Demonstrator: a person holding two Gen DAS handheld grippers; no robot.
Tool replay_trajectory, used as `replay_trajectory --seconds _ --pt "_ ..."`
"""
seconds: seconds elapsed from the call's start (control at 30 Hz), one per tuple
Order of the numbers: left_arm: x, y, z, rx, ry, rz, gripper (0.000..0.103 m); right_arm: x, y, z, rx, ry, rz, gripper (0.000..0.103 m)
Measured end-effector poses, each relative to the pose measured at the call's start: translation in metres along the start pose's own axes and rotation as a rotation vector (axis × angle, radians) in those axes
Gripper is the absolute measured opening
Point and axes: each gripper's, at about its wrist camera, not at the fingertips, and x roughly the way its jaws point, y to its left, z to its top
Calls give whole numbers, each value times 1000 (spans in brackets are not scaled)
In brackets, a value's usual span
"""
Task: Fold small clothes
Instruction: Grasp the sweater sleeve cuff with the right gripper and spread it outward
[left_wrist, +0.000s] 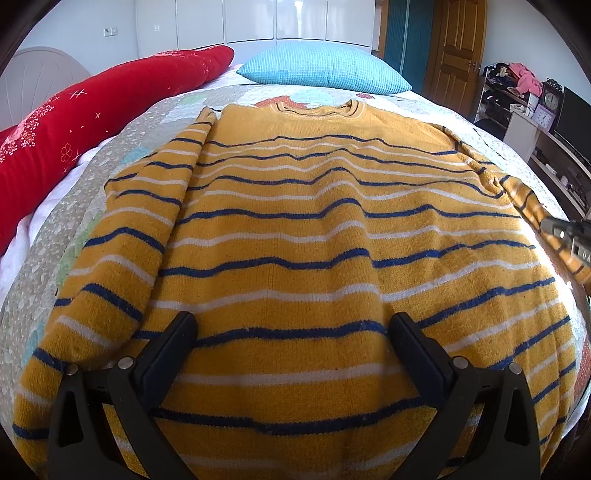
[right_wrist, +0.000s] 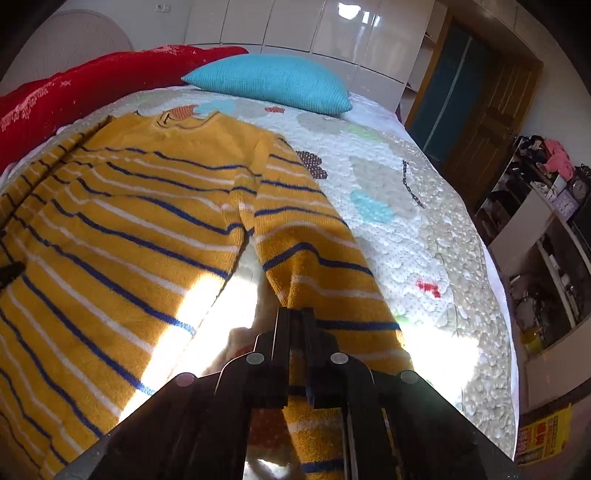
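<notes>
A yellow sweater (left_wrist: 295, 229) with blue and white stripes lies flat on the bed, collar at the far end. Its left sleeve (left_wrist: 122, 236) lies folded along the body's left side. My left gripper (left_wrist: 293, 325) is open just above the sweater's lower body, holding nothing. My right gripper (right_wrist: 295, 314) is shut on the right sleeve (right_wrist: 314, 258) near its cuff, lifting it slightly off the bedspread. It also shows at the right edge of the left wrist view (left_wrist: 565, 232). The sweater body (right_wrist: 110, 229) fills the left of the right wrist view.
The quilted patterned bedspread (right_wrist: 424, 229) covers the bed. A turquoise pillow (left_wrist: 325, 68) and a red blanket (left_wrist: 92, 110) lie at the far end. Shelves with clutter and clocks (left_wrist: 535, 107) and a wooden door (left_wrist: 458, 48) stand to the right.
</notes>
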Motion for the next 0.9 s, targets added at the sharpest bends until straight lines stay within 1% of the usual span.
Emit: replay_trajectory --seconds 0.07,0.13,0.17,0.23,0.27,0.33,0.37,0.4,0.43,0.47,0.5,0.53,0.57,0.6,0.63,0.67,0.7,0.73,0.8,0.87,0.9 --pt "-8 -1 -2 -1 -1 -1 103 -15 -29 15 116 -68 40 6" --pt "-7 1 -2 1 -1 2 103 -22 -62 34 244 -125 50 6" --pt "-7 1 -2 1 -1 2 103 -21 -78 41 297 -136 38 6" --pt "-7 1 -2 1 0 2 103 -3 -105 56 380 -104 -48 7" --pt "-5 1 0 1 1 0 103 11 -119 59 421 -66 -109 7" --pt "-5 1 0 2 1 1 103 38 -141 60 482 41 -254 7" --pt "-5 1 -1 2 -1 1 103 45 -149 57 499 68 -302 8" --pt "-6 1 -1 2 -1 1 103 46 -155 54 518 70 -309 8" --pt "-5 1 -1 1 -1 1 103 39 -161 48 551 51 -285 13" --pt "-5 1 -1 1 -1 1 103 28 -167 42 592 13 -244 19" --pt "-5 0 -1 2 -1 2 103 12 -170 33 629 -34 -209 34" --pt "-5 0 -1 2 -2 2 103 -5 -171 25 648 -75 -194 48" --pt "-5 0 -1 1 -2 2 103 -22 -171 18 647 -106 -187 53" --pt "-5 0 -1 1 -2 2 103 -36 -168 11 626 -127 -176 62" --pt "-5 0 -1 1 -2 2 103 -48 -163 3 596 -137 -156 66" --pt "-5 0 -1 2 -2 2 103 -56 -157 -3 557 -137 -131 68" --pt "-5 0 -1 2 -3 2 103 -61 -151 -11 514 -126 -111 73" --pt "-5 0 -1 1 -3 2 103 -63 -142 -21 475 -109 -110 76" --pt "-6 0 -1 2 -3 3 103 -60 -127 -40 404 -70 -141 80" --pt "-5 1 -1 2 -1 3 103 -46 -118 -60 361 -21 -155 81" --pt "-5 1 -1 2 -2 2 103 -38 -113 -67 346 7 -152 79"
